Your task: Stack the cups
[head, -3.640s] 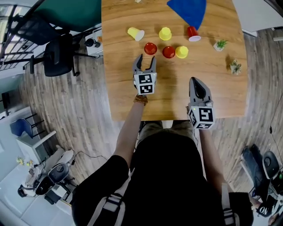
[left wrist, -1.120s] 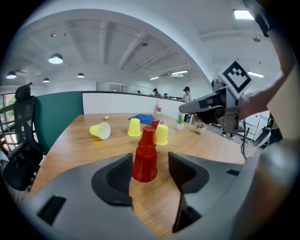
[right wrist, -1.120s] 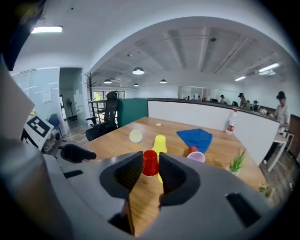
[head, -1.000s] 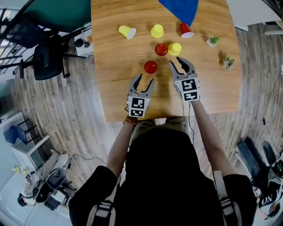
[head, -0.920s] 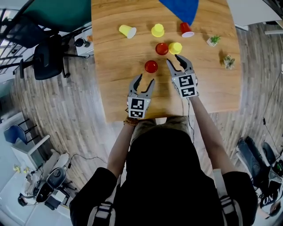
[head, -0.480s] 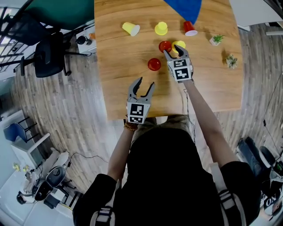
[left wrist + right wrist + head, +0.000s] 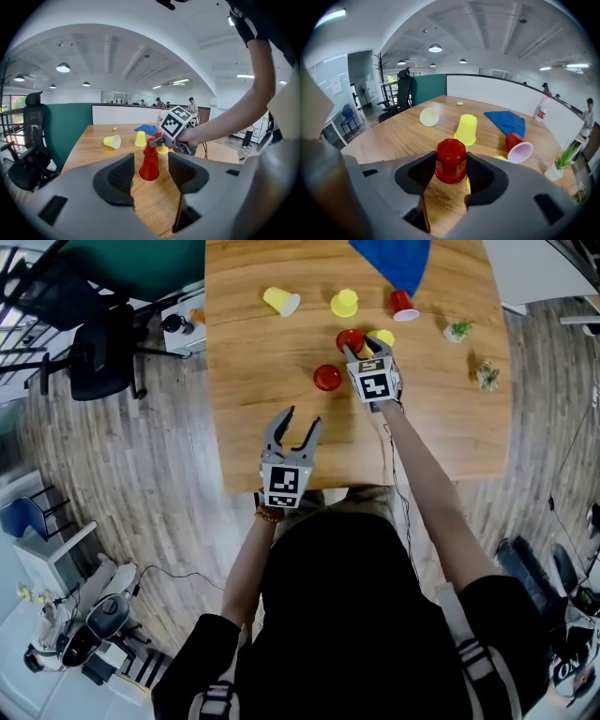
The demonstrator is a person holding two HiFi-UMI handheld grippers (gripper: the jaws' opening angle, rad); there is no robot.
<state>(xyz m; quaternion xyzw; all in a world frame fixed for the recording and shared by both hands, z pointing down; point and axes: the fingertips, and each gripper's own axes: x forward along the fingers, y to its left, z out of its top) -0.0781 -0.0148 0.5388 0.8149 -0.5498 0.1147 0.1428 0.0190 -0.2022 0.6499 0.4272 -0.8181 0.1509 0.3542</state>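
Red cup beyond spread, empty fingers

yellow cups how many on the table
3: one yellow cup on its side at far left, one upside down right of it, one partly behind the right tongs.

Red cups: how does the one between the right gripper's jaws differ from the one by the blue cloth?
The gripped red cup stands mouth down; the fallen red cup lies on its side, white inside showing. The gripped red cup sits between the right gripper's jaws, which have just been closing; the fallen red cup lies free by the blue cloth. Both are red.
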